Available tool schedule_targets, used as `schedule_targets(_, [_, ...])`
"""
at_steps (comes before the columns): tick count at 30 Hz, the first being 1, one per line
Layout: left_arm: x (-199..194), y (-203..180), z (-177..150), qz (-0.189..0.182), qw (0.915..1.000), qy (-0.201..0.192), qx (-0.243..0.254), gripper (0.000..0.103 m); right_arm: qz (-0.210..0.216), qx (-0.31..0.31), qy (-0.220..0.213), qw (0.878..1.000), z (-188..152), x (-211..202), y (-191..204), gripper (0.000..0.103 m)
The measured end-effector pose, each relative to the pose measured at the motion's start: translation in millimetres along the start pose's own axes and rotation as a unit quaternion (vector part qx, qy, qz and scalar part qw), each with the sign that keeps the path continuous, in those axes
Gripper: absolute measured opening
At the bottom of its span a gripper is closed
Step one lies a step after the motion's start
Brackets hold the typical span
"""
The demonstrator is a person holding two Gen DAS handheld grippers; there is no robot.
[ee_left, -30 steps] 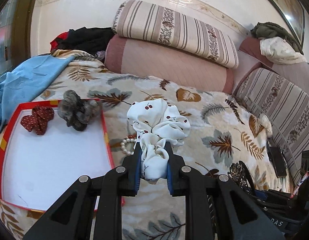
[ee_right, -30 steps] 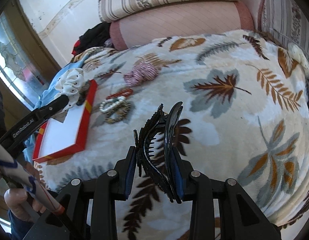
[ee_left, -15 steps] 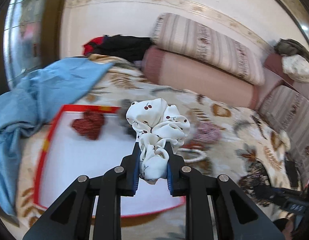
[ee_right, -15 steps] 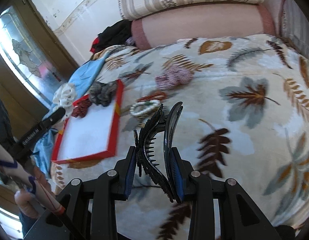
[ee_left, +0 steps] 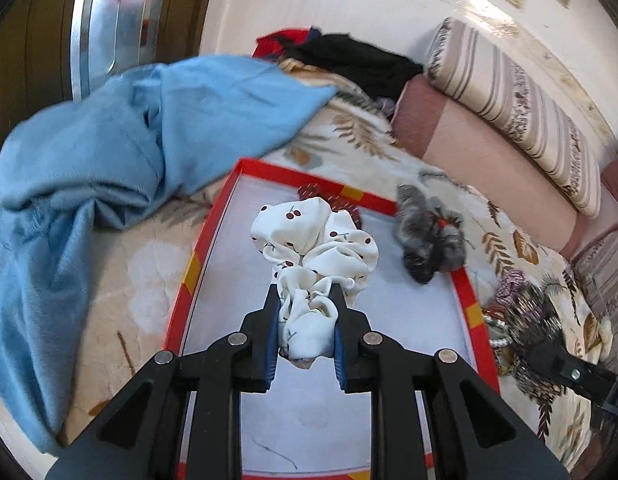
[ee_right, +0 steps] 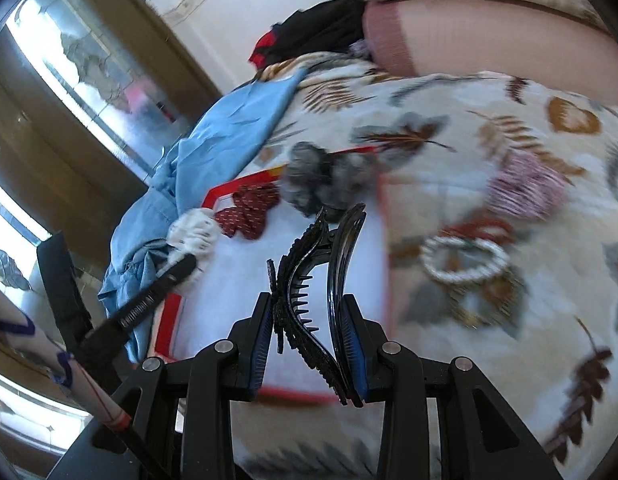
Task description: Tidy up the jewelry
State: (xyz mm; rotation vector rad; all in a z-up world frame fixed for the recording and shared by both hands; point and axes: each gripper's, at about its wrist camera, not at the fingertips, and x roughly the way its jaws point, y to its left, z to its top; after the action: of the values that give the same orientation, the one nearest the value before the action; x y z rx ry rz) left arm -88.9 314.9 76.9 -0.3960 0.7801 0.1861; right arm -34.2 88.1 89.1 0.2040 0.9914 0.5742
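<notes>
Both grippers carry hair accessories over the red-rimmed tray.

The left gripper (ee_left: 303,332) is clamped on a white cherry-print scrunchie (ee_left: 315,248), held above the red-rimmed tray (ee_left: 191,270) on the leaf-print blanket (ee_right: 489,120). The scrunchie looks soft and light and will likely squash wherever it is pinched, so its bunched fabric makes a safe hold. The right gripper (ee_right: 305,340), jaws partly closed, pinches a black claw clip (ee_right: 309,284) above the tray's near edge. The clip appears stiff, toothed and smooth-backed, best held across its broad sides. A grey scrunchie (ee_left: 429,236) lies on the far rim.
</notes>
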Motion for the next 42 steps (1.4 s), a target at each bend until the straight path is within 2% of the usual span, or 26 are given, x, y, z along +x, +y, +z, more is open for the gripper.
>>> schedule_targets(11, [23.6, 6.0, -2.2, 0.018, 0.9991, 0.024, -0.029, 0.02, -0.003, -0.015, 0.055, 0.998, 31.1, 88.9, 29.2, 0.037])
schedule_targets(20, [38.0, 10.5, -0.9, 0.035, 0.9977, 0.035, -0.046, 0.023, -0.008, -0.008, 0.068, 0.998, 40.5, 116.1, 27.8, 0.038])
schedule_targets(24, [36.7, 7.5, -1.7, 0.043, 0.9978, 0.032, -0.038, 0.037, -0.007, -0.01, 0.067, 0.998, 40.0, 117.2, 28.9, 0.04])
schedule_targets(27, [35.9, 7.6, -2.0, 0.044, 0.9978, 0.031, -0.04, 0.038, -0.007, -0.009, 0.063, 0.998, 39.4, 114.0, 28.0, 0.05])
schedule_targets(29, [35.0, 7.1, -2.0, 0.044, 0.9978, 0.03, -0.039, 0.038, -0.001, -0.006, 0.06, 0.998, 39.8, 109.9, 27.4, 0.053])
schedule_targets(36, [26.5, 3.5, -0.5, 0.045, 0.9984, 0.015, -0.032, 0.04, 0.015, 0.001, 0.047, 0.999, 41.5, 87.7, 24.1, 0.054])
schedule_targets(42, [11.2, -6.7, 1.1, 0.037, 0.9991, -0.017, -0.016, 0.041, 0.032, 0.016, 0.024, 0.999, 36.1, 54.7, 13.0, 0.054])
